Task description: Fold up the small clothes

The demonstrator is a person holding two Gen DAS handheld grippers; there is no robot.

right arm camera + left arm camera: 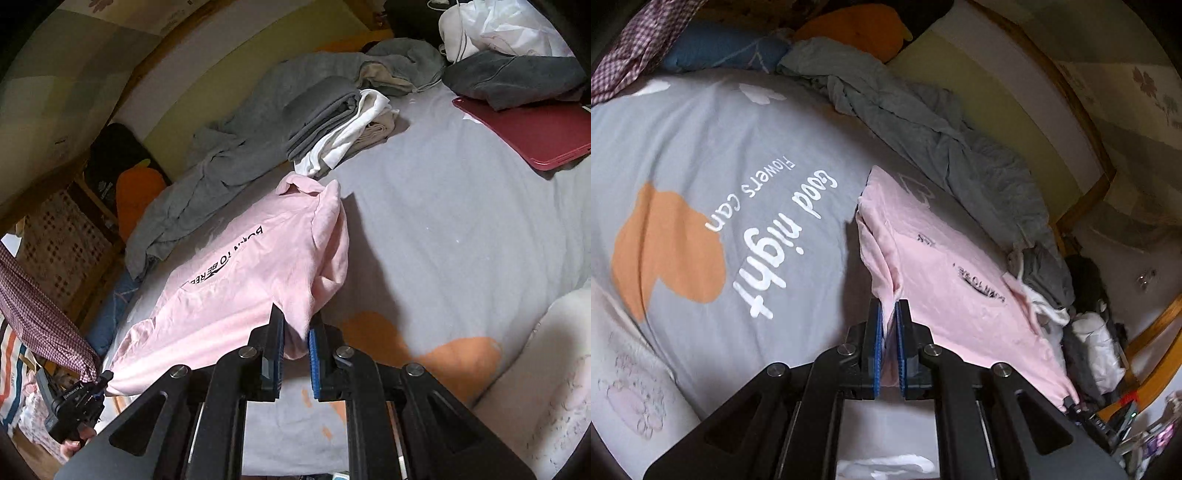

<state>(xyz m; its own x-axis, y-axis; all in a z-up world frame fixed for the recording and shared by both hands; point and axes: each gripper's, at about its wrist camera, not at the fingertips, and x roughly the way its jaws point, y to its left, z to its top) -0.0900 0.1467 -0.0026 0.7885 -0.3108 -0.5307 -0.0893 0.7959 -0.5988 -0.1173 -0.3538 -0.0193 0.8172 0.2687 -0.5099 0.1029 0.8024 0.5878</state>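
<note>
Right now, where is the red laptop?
Only the right wrist view shows the red laptop: upper right, flat on the grey bedsheet, its far edge under a dark grey garment, right of the folded clothes stack.

My left gripper (890, 314) and right gripper (297, 328) are matt black plastic with ridged blue pads (314, 350) and shiny metal pivot bolts (846, 349). The pink shirt (251, 280) is soft, finely ribbed matt cloth; the grey bedsheet (713, 147) is smooth printed cloth. The bed frame (1082, 122) is varnished wood, the red laptop (532, 129) smooth with slight sheen.
</note>
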